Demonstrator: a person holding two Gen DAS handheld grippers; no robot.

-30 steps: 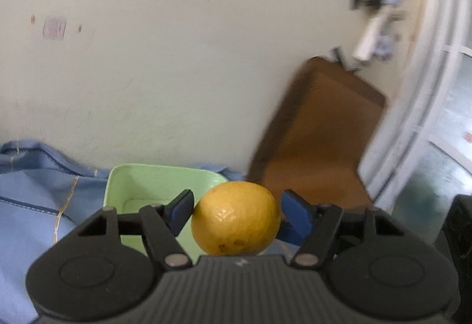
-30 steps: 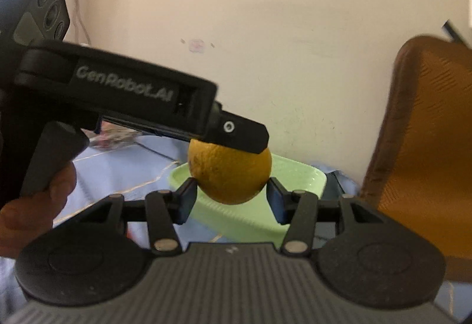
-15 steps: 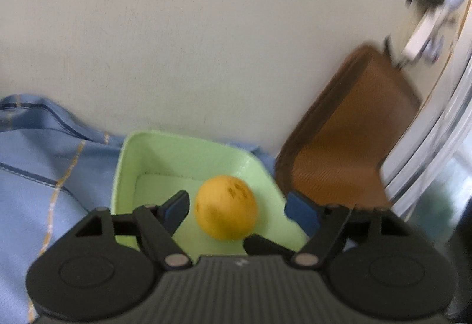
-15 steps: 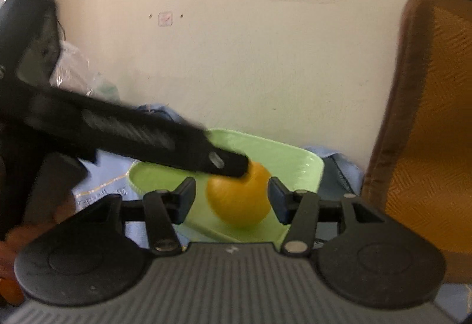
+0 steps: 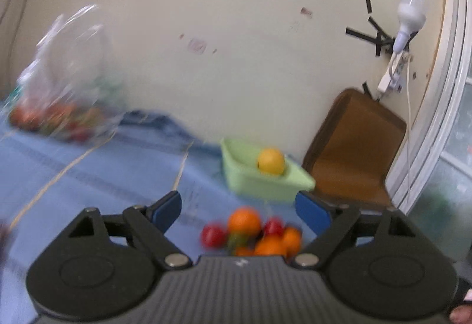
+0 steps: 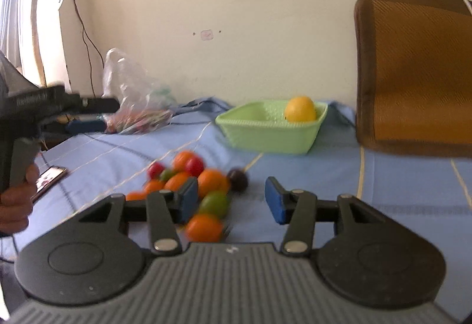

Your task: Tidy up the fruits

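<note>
A yellow orange [image 5: 270, 161] [image 6: 300, 109] lies in the light green basket [image 5: 265, 185] [image 6: 265, 135] at the back of the blue cloth. A pile of loose fruits [image 5: 253, 231] [image 6: 191, 188], orange, red, green and one dark, lies on the cloth in front of the basket. My left gripper [image 5: 239, 210] is open and empty, held above and behind the pile. It also shows at the left of the right wrist view [image 6: 88, 114]. My right gripper [image 6: 231, 200] is open and empty, low over the near side of the pile.
A clear plastic bag [image 5: 67, 82] [image 6: 135, 99] with more fruit stands at the back left by the wall. A brown chair back [image 5: 357, 147] [image 6: 413, 70] stands right of the basket. A phone [image 6: 48, 179] lies on the cloth at the left.
The left gripper let go of the yellow orange into the basket. Both grippers have pulled back from the basket, so the fruit pile has come into view.
</note>
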